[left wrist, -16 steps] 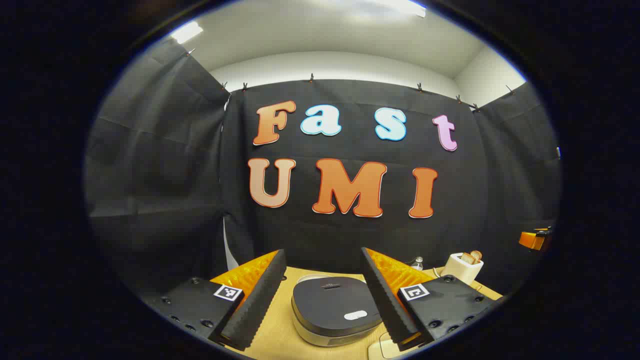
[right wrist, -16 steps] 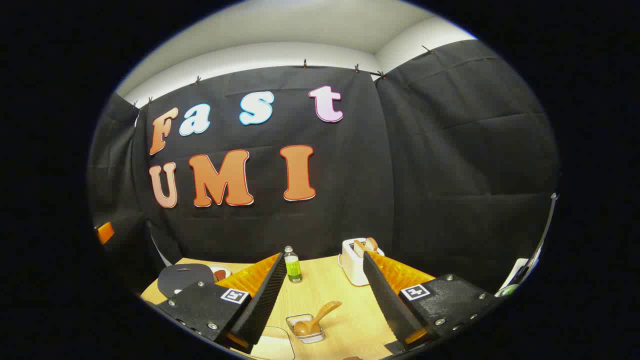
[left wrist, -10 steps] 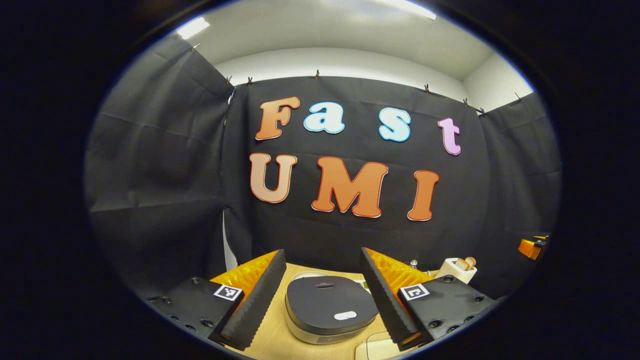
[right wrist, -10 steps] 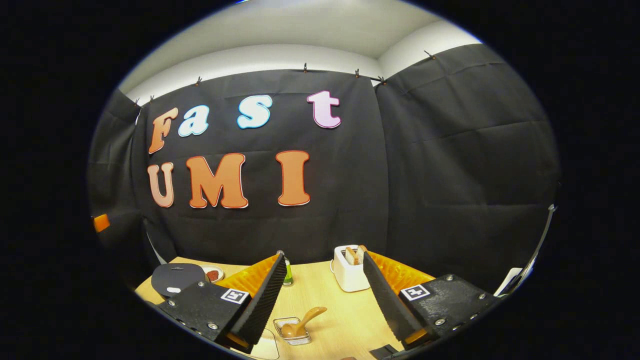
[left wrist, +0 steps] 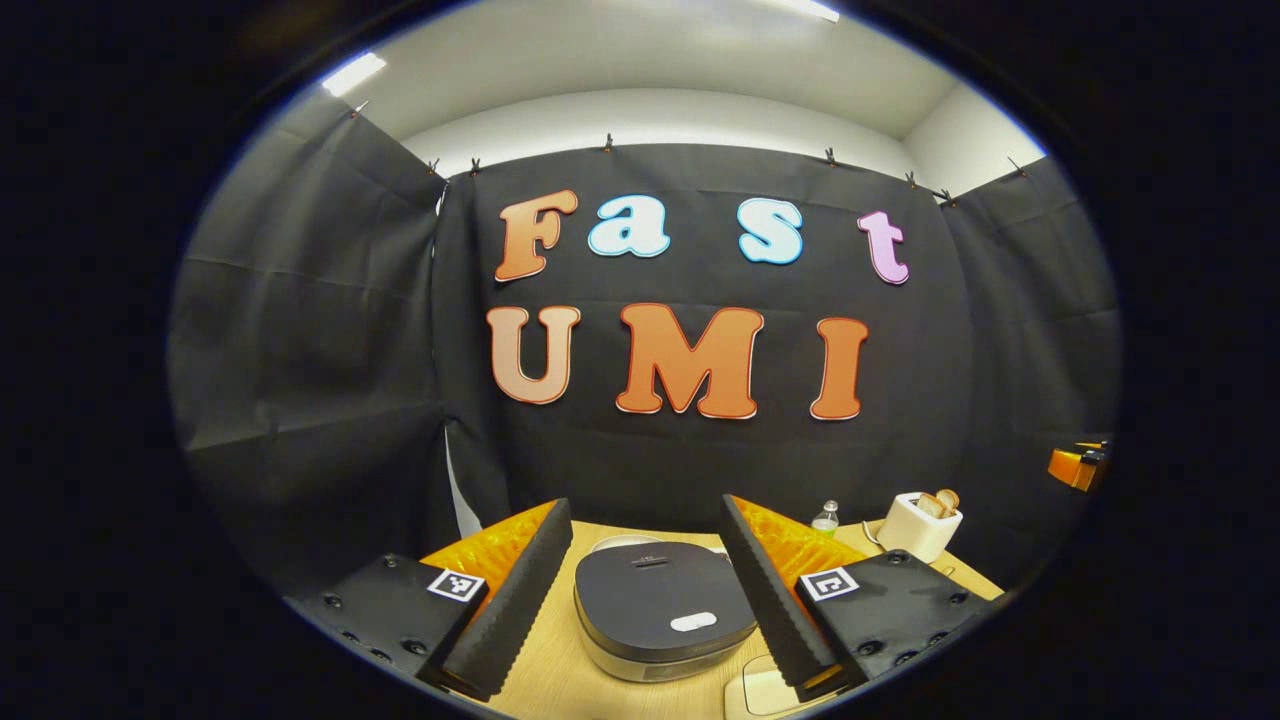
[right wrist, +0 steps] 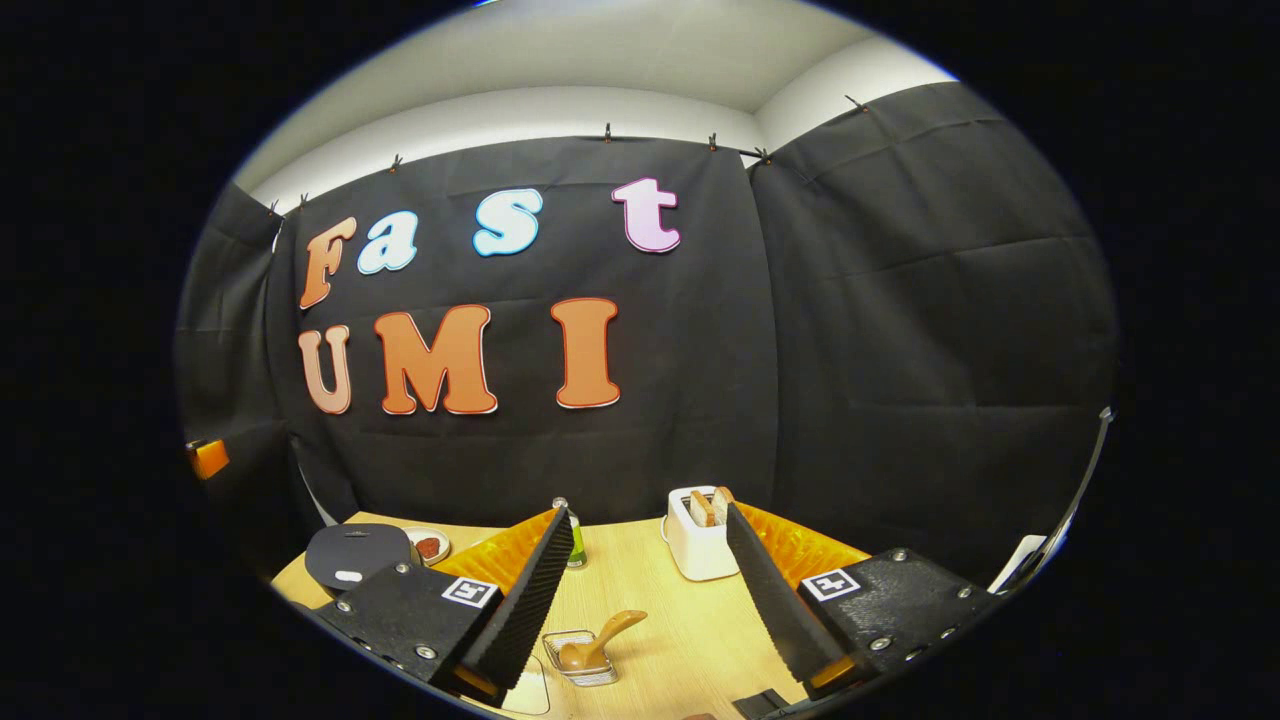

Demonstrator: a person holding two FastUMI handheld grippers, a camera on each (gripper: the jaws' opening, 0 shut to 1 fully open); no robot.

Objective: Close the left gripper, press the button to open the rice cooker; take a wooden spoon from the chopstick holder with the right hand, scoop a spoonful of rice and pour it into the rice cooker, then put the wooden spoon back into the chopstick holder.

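The rice cooker point(left wrist: 660, 610), with a dark closed lid and a pale button point(left wrist: 693, 622) near its front, sits on the wooden table. My left gripper point(left wrist: 645, 508) hangs above and in front of it, open and empty, with the cooker framed between the fingers. The right gripper view has the cooker point(right wrist: 355, 555) at far left. A wooden spoon point(right wrist: 602, 640) rests in a small metal holder point(right wrist: 580, 668), handle leaning up to the right. My right gripper point(right wrist: 650, 512) hovers open and empty behind the holder.
A white toaster point(right wrist: 700, 548) holding bread and a green bottle point(right wrist: 572, 540) stand near the back wall. A small dish point(right wrist: 430, 547) lies behind the cooker. A cream container point(left wrist: 755, 692) sits at the near edge, right of the cooker.
Both views have drifted slightly. The spoon and holder have slid left and lower in the right gripper view. The cooker has shifted a little in the left gripper view. Both grippers remain open.
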